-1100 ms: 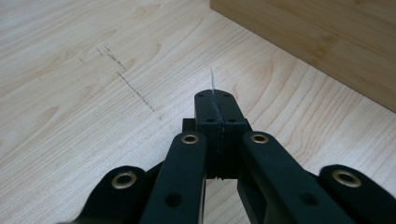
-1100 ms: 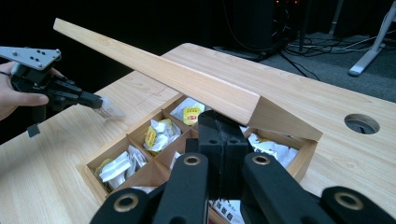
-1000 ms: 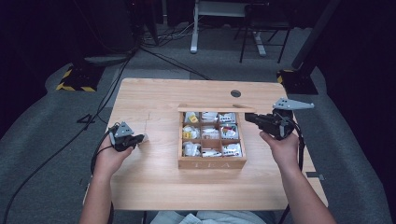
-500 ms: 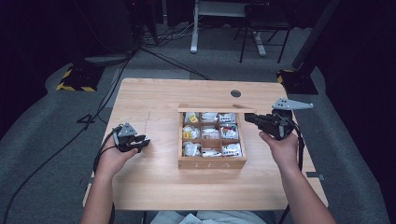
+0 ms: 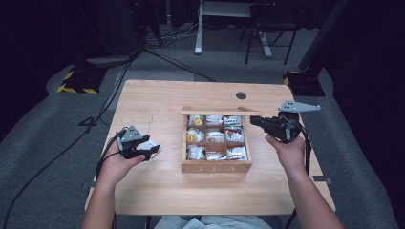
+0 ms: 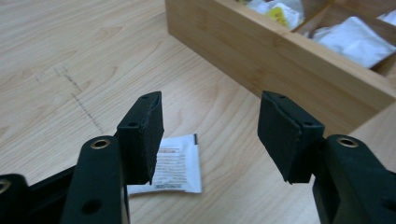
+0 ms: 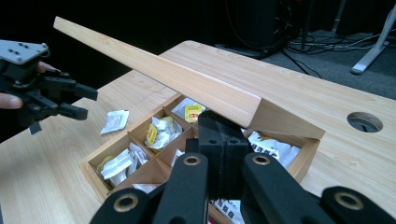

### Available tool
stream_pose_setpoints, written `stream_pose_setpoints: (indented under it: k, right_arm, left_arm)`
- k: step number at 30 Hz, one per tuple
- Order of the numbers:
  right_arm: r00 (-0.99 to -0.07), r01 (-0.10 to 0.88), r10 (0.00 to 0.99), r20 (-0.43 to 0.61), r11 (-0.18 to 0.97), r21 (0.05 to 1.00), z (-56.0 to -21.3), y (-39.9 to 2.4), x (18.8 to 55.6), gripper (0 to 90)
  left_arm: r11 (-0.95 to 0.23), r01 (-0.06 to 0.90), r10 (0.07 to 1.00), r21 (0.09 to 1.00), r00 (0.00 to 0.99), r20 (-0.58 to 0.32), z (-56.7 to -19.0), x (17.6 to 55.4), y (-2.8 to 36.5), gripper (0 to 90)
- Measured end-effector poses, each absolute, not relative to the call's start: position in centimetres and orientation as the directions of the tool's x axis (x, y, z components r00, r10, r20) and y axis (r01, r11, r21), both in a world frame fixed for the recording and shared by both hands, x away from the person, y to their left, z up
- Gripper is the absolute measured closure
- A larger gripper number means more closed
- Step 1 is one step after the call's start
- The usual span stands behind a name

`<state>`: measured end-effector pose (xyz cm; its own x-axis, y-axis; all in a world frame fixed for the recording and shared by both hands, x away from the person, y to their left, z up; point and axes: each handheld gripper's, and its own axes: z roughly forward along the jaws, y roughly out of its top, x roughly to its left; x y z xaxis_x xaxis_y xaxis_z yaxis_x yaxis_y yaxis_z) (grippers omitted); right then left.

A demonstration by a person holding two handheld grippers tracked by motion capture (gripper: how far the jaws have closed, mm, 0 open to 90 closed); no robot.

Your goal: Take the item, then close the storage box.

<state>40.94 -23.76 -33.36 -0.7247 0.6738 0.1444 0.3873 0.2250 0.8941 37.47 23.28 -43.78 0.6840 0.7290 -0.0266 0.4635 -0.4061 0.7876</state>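
The left gripper (image 5: 152,151) hovers above the left half of the table (image 5: 157,100), and its jaws have just been opening: they stand apart with nothing between them. Below them a white tea sachet (image 6: 176,163) lies flat on the wood, released, just off the left wall of the wooden tea box (image 5: 217,167) and clear of it. That box sits near the middle of the table, its compartments stuffed with white and yellow sachets.

Over at the box's right side the right gripper (image 5: 255,120) has its jaws clenched tight, pads pressed together. They sit right under the raised lid (image 7: 154,70), which slants up over the back of the box; from where I stand I can't quite make out whether the pads pinch the lid's edge or only prop it.
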Motion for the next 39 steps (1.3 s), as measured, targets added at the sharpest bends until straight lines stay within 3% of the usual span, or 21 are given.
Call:
stream_pose_setpoints:
  k: [13, 26, 39]
  right_arm:
    - [-0.731, 0.393, 0.667, 0.144, 0.239, 0.888, -33.4, -23.8, 40.9, 89.4]
    - [-0.733, 0.418, 0.664, 0.149, 0.266, 0.868, -33.5, -24.0, 40.6, 88.5]
    - [-0.722, 0.456, 0.672, 0.166, 0.281, 0.844, -33.3, -24.5, 40.0, 86.9]
  left_arm:
    - [-0.417, 0.515, 0.743, 0.749, 0.667, -0.045, -44.5, 35.3, 23.4, 37.6]
    - [-0.373, 0.645, 0.84, 0.667, 0.54, -0.053, -47.2, 34.2, 26.7, 34.1]
    - [-0.356, 0.689, 0.857, 0.631, 0.51, -0.072, -49.3, 34.3, 27.6, 31.5]
